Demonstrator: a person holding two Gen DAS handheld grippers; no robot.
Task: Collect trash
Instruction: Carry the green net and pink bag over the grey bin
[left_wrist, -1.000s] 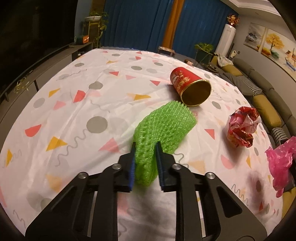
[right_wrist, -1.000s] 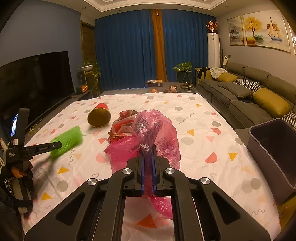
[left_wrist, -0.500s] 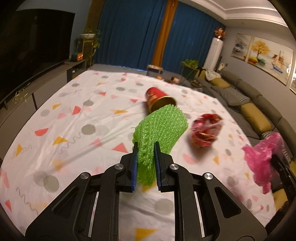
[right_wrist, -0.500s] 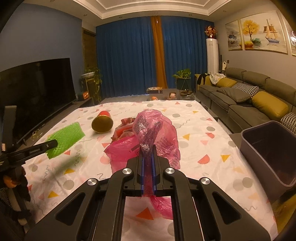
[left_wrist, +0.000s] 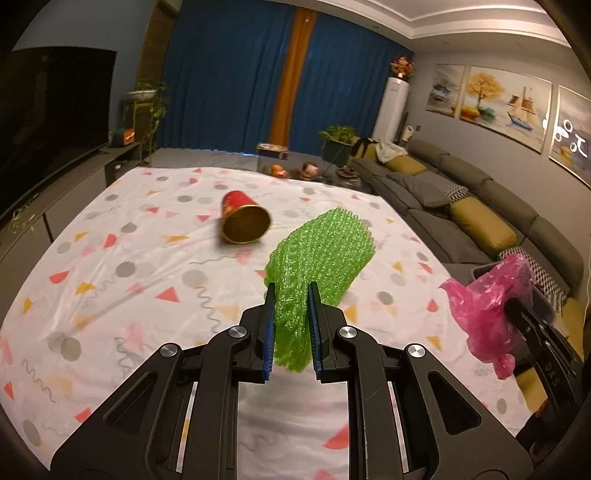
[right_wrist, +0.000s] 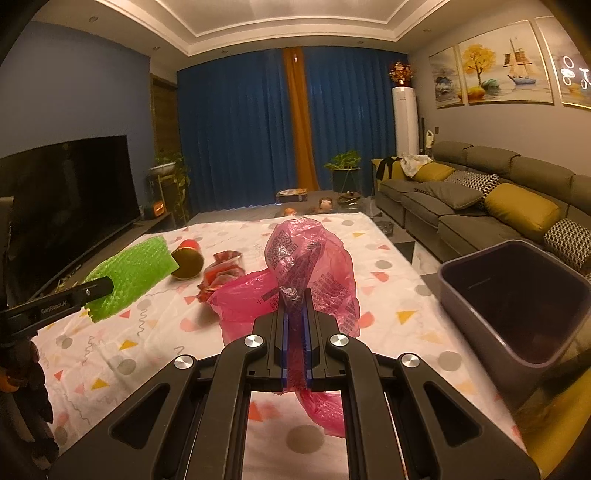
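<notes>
Left gripper (left_wrist: 290, 295) pinching green foam net (left_wrist: 321, 251) above the bench (left_wrist: 110, 258), right gripper (right_wrist: 295, 306) clamped on pink plastic bag (right_wrist: 310, 258); loose bag tail may snag the rim of the bin (right_wrist: 517, 295) at right, spilling out

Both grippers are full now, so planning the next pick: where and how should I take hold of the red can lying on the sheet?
Grip the red can across its round body near the middle, jaws coming from above and straddling it from side to side. It lies on its side on the sheet, open gold mouth toward the left camera, so it may roll; closing across the roll direction should trap it. The rim looks harder to pinch.
</notes>
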